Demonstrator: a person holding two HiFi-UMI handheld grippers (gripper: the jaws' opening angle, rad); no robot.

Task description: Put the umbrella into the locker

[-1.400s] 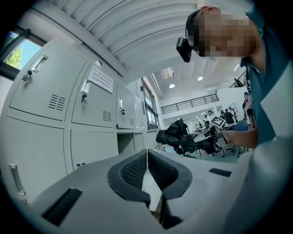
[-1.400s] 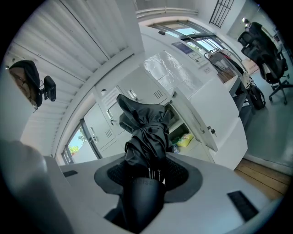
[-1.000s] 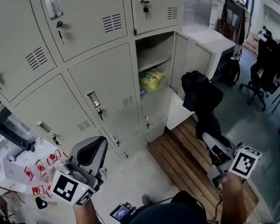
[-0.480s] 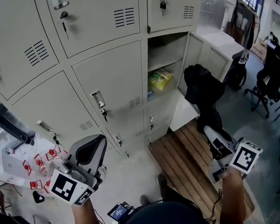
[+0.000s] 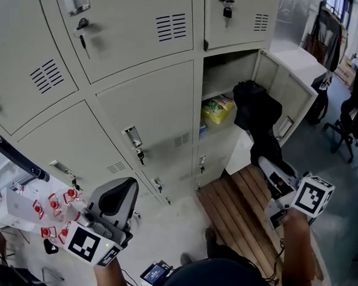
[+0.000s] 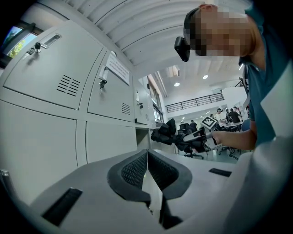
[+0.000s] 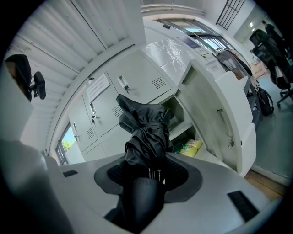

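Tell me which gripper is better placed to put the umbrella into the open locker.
Right, probably. The right gripper is shut on the folded umbrella, which points at the open locker; the left gripper is shut, empty, beside closed doors.

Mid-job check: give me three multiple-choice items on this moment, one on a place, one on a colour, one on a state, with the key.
1. Where is the yellow packet?
A) on the floor
B) inside the open locker
C) on a chair

2. What colour is the umbrella?
A) black
B) red
C) white

3. What state is the right claw in?
A) open and empty
B) shut on a key
C) shut on the umbrella

Key: 1 B, it lies inside, below the shelf; 2 A, its folded canopy is black; 3 C, the handle sits clamped between the pads.
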